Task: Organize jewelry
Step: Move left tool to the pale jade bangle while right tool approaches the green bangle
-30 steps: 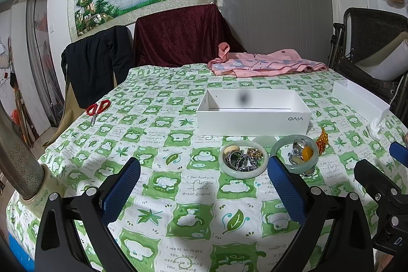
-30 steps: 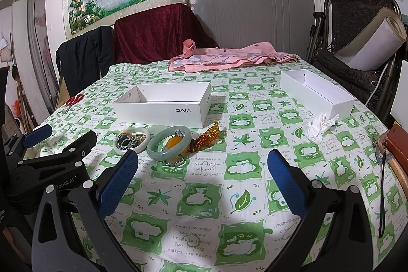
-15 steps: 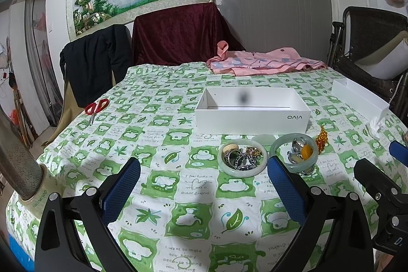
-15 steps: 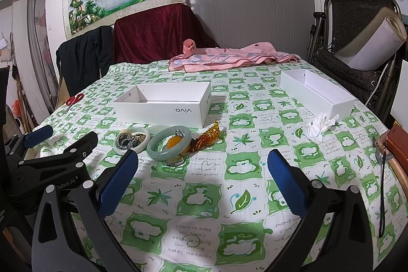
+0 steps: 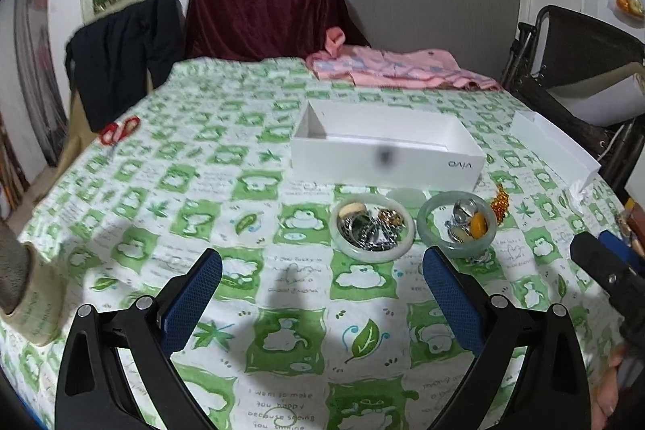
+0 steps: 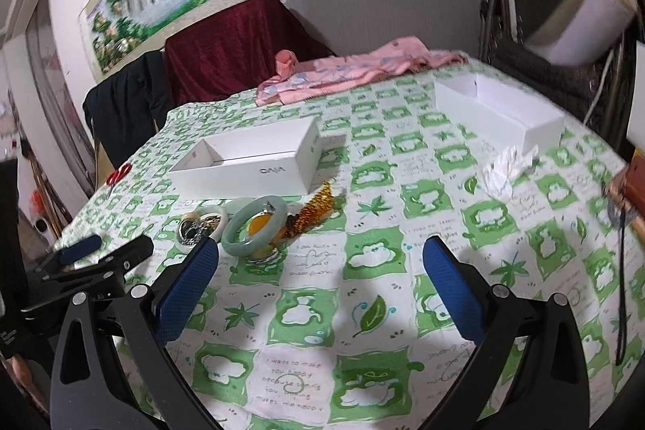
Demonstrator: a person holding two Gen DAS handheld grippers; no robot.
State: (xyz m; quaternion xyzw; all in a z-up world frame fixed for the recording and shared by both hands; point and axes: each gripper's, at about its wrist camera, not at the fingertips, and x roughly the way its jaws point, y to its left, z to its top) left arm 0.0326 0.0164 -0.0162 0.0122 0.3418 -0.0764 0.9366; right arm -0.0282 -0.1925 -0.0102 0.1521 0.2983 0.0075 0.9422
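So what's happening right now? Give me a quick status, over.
Left gripper open, empty, above the cloth. Right gripper open, empty. Jewelry in two jade bangles beside white box, untouched. Nothing in the way.

Glossy jade-like bangles [image 5: 455, 224]; matt white cardboard box [image 5: 387, 158]; printed cloth tablecloth [image 5: 282, 309].

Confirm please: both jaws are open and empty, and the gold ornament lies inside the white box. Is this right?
Not fully. The gold ornament lies on the tablecloth in front of the white box, beside the green bangle, as the right wrist view shows. Both sets of jaws are open and empty.
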